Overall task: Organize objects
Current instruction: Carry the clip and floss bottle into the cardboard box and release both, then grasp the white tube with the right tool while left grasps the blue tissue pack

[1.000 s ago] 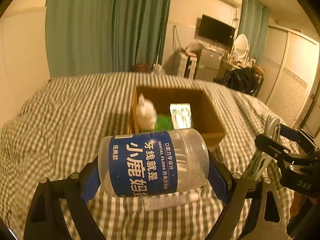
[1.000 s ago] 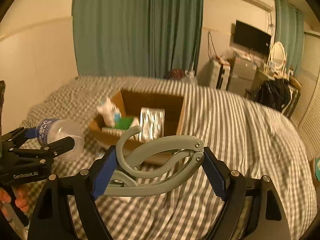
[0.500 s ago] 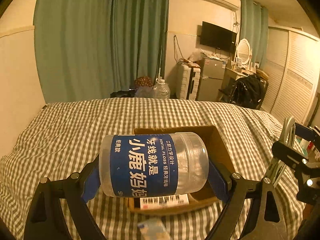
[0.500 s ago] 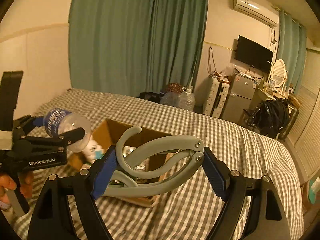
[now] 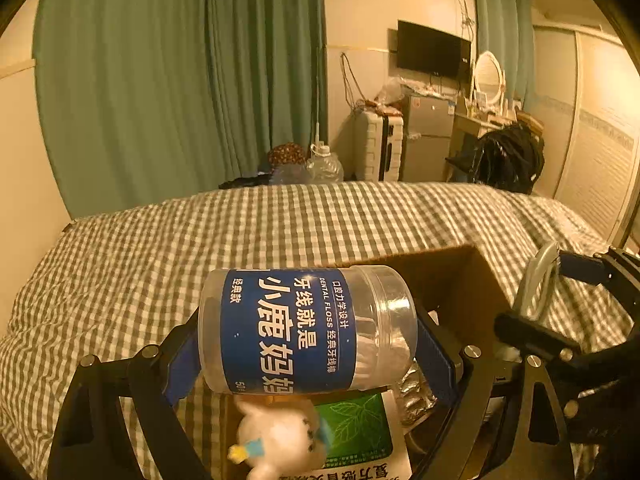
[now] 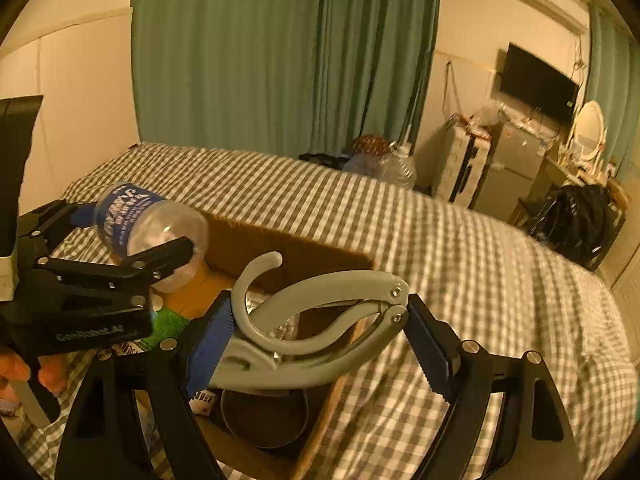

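Left gripper point(image 5: 308, 360): clamped on the dental floss jar point(image 5: 304, 328), over the cardboard box point(image 5: 460, 276).
Right gripper point(image 6: 316, 344): clamped on the grey clip point(image 6: 316, 320), above the box's right edge.
Room: checked bed cover point(image 5: 160, 248) lies open around the box.

A clear plastic dental-floss jar with a blue label point(image 5: 306, 330) is clamped sideways between the blue-padded fingers of the left gripper point(image 5: 308, 354), above an open brown cardboard box point(image 5: 464, 280) set on the green-and-white checked bedspread point(image 5: 200, 248). Inside the box, a white plush toy point(image 5: 276, 440), a green leaf-printed packet point(image 5: 354, 426) and a crinkled silver foil pack point(image 5: 414, 394) are seen.
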Demonstrator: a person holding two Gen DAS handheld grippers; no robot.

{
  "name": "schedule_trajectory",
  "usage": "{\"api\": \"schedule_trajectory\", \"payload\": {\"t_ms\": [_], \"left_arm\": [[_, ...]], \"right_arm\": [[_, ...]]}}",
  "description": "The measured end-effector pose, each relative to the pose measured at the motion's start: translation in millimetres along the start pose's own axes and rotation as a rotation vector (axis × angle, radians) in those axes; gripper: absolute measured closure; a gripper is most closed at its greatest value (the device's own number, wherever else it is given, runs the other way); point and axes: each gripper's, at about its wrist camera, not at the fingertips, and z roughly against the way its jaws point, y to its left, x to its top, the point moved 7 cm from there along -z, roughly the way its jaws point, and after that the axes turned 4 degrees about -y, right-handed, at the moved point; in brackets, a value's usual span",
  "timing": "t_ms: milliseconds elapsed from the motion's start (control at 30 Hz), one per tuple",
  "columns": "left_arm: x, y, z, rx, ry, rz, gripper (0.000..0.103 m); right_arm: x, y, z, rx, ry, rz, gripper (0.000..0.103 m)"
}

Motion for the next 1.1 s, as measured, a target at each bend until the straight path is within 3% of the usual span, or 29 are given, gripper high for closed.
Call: {"api": "schedule_trajectory", "payload": {"t_ms": [100,233,600,900,1100], "left_arm": [[-4,-6,-3,-0.014,0.010,-0.013,0.010],[-2,-11,12,-0.006,-0.031,-0.044,0.004],[14,-11,98,0.012,-0.096,-0.034,0.000],[2,17,180,0.073,-0.134,0.026,0.000],[-37,43,200,0.143,-0.088,0.058,0.000]], "right_arm": [[-10,1,-6,0.049,0.039,-0.016,0.020],[-15,1,5,0.033,0.033,-0.035,0.016],[-17,5,101,0.004,-0.041,-0.069,0.011],[-22,39,176,0.031,-0.126,0.012,0.011],[-43,78,170,0.104,-0.091,0.078,0.011]]}}
